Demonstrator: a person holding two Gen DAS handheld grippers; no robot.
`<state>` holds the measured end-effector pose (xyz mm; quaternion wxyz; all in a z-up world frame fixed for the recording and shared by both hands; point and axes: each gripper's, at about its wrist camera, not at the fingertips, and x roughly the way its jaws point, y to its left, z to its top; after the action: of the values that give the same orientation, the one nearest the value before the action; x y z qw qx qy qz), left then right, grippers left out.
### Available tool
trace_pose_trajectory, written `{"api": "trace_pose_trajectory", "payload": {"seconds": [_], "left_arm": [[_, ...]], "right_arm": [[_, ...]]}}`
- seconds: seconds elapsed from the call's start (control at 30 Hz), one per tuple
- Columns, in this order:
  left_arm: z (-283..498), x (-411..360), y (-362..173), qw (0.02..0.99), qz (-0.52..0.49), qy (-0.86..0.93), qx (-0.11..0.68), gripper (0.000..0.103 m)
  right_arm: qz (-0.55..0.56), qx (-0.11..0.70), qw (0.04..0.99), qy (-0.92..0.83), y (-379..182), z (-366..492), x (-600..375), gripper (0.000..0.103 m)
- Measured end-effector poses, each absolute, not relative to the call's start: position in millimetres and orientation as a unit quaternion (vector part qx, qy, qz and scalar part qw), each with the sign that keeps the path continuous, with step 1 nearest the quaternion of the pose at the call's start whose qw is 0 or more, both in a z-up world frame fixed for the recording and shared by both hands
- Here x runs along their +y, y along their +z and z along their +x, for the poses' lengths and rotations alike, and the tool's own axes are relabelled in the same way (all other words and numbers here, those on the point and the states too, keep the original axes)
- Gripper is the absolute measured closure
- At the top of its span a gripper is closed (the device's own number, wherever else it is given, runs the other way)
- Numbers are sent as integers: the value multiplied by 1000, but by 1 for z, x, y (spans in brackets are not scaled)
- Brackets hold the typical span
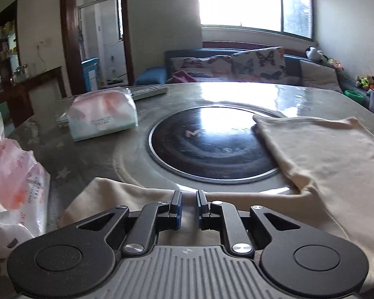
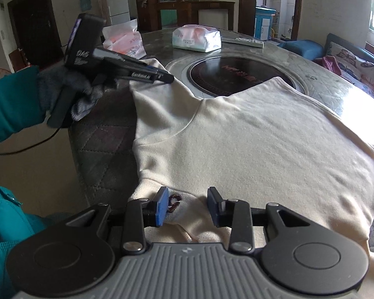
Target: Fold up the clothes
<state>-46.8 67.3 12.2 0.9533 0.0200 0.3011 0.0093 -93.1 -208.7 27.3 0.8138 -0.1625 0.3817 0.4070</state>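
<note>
A cream top [image 2: 249, 134] lies spread on the round table, its body flat and one sleeve stretched toward the table's left side. In the left wrist view the cream top [image 1: 324, 149] covers the right side, and its sleeve [image 1: 127, 196] lies under my left gripper [image 1: 189, 208]. That gripper's jaws stand nearly together with sleeve cloth between them. In the right wrist view the left gripper [image 2: 170, 78] rests on the sleeve end. My right gripper [image 2: 188, 208] is open over the near edge of the top, by a small dark red mark [image 2: 175, 203].
A black round cooktop [image 1: 212, 144] is set in the grey table [image 1: 92, 154]. A tissue pack [image 1: 102, 117], a plastic bag [image 1: 15, 191] and a remote [image 1: 149, 91] lie at the left and back. A sofa with cushions [image 1: 256, 62] stands behind.
</note>
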Motion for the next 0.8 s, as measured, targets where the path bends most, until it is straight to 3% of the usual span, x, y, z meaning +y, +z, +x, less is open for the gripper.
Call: {"api": "trace_pose_trajectory", "payload": {"seconds": [0.37, 0.63, 0.73, 0.8], "left_arm": [[-100, 12, 31, 944, -34, -128, 301, 88], [-109, 18, 18, 944, -44, -87, 316, 88], [-107, 36, 22, 946, -60, -41, 315, 82], [-106, 46, 26, 947, -67, -15, 314, 67]], "right_arm": [[-123, 374, 833, 390, 34, -88, -221, 66], [-122, 380, 832, 385, 29, -96, -228, 63], [-114, 373, 838, 381, 32, -94, -231, 62], [-110, 369, 842, 377, 34, -92, -231, 59]]}}
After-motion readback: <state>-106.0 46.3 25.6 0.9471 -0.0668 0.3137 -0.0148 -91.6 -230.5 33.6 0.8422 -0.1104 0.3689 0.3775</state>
